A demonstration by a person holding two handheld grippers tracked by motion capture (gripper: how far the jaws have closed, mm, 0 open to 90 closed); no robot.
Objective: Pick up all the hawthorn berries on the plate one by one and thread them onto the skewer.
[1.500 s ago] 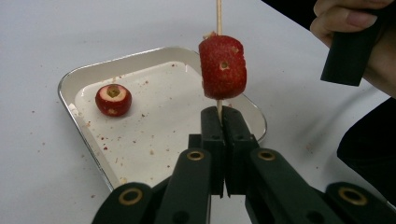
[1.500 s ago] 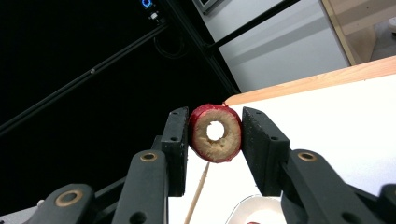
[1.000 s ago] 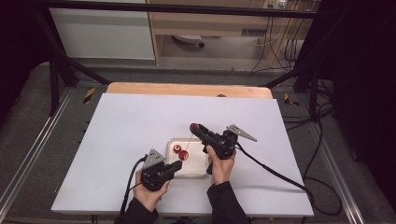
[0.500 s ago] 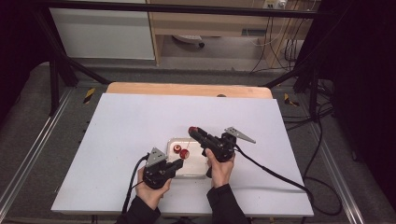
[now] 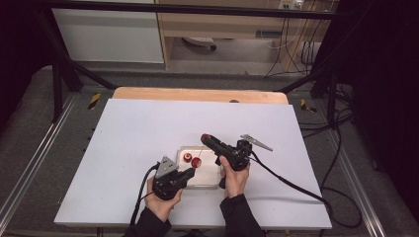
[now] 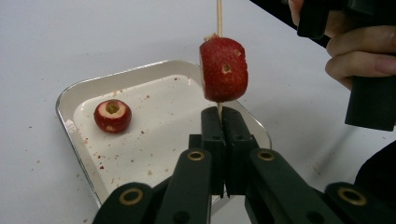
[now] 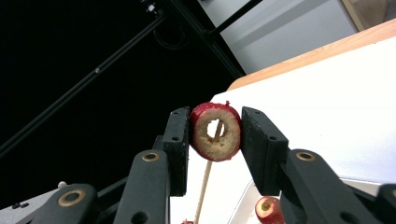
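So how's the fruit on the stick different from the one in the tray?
The stick fruit is threaded on the stick, held up off the tray; the tray fruit lies loose on its floor. The tray fruit's cored hole faces up; the stick fruit's runs along the stick. Both are red and cored.

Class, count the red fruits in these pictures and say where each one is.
3: one in the tray loose, one on the skewer threaded, one in the right claw gripped.

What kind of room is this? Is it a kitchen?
Probably not a kitchen; it looks like a workshop or lab set up for filming. A black metal frame stands around the white table, cables trail over the grey floor, and a person's hands work with two grippers there.
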